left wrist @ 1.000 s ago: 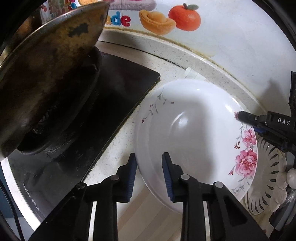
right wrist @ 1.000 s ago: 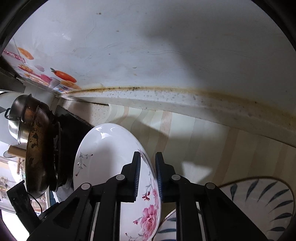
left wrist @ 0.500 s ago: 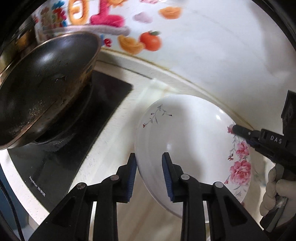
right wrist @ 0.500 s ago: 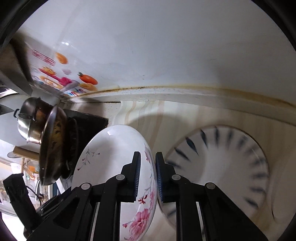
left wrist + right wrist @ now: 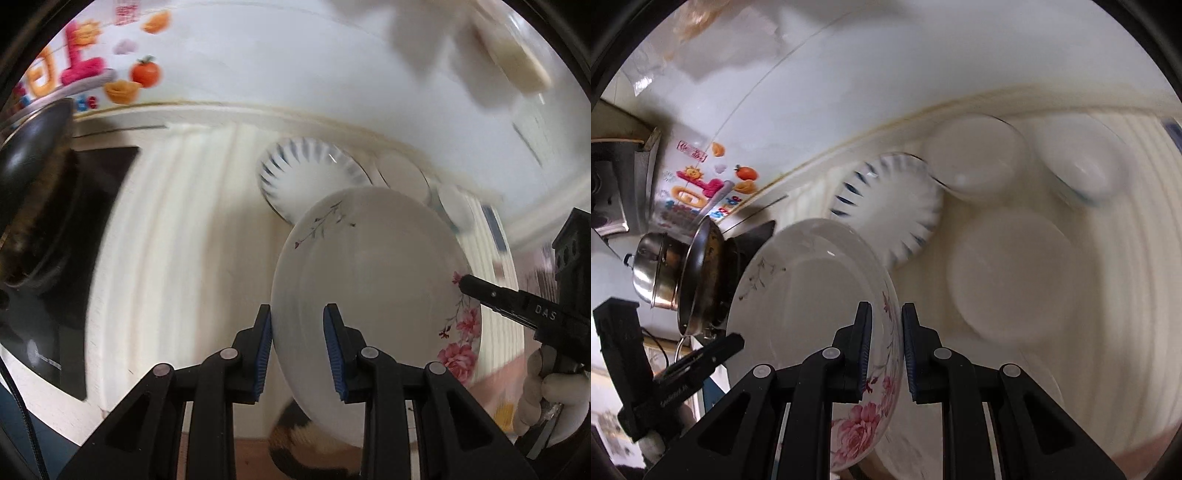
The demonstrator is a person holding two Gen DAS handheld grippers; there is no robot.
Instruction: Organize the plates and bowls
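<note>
Gripping opposite rims, the left gripper [image 5: 297, 341] and right gripper [image 5: 885, 347] pinch the floral plate [image 5: 373, 291] aloft: the carrying step. Ahead lies the blue-edged plate [image 5: 886, 210]; next, probably a level lowering onto it.

Home kitchen: stove [image 5: 92, 236] with wok [image 5: 701, 273], steel pot [image 5: 653, 273], crockery on counter [image 5: 192, 229].

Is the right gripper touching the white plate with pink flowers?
Touching. The right wrist view shows the right gripper with both blue pads clamped on the rim of the flowered white plate.
</note>
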